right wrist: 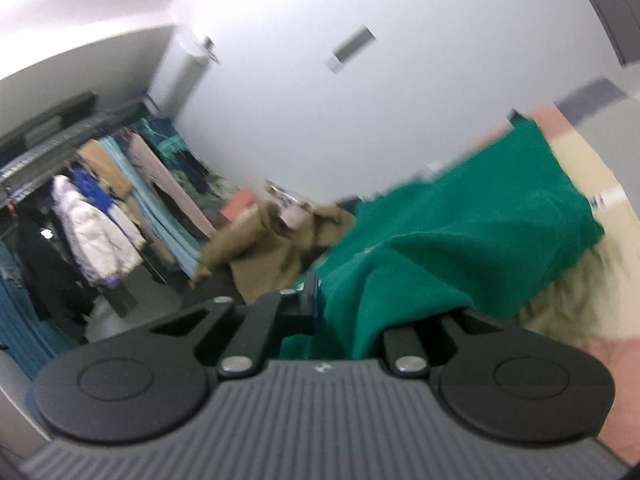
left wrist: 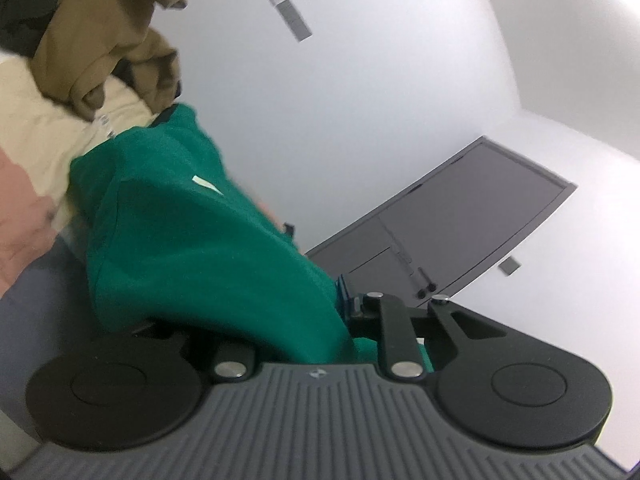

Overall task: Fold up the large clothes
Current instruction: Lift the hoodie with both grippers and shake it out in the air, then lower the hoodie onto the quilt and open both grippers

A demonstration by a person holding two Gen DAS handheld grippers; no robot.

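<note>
Left wrist: both hand-held grippers [left wrist: 340,312] [right wrist: 320,308] clamped on green garment [left wrist: 192,240] edges, white wall [left wrist: 380,100] beyond.

green garment [left wrist: 192,248]: matt, fleecy cloth | left tool [left wrist: 344,312]: matt black plastic, shiny metal pins | tan garment [left wrist: 104,32]: soft matt cloth

My left gripper [left wrist: 340,304] has a grey ribbed body with a small round emblem; two black round discs sit at its sides; black link bars carry silver rivets; my right gripper [right wrist: 316,300] looks the same, with blue pads.
</note>
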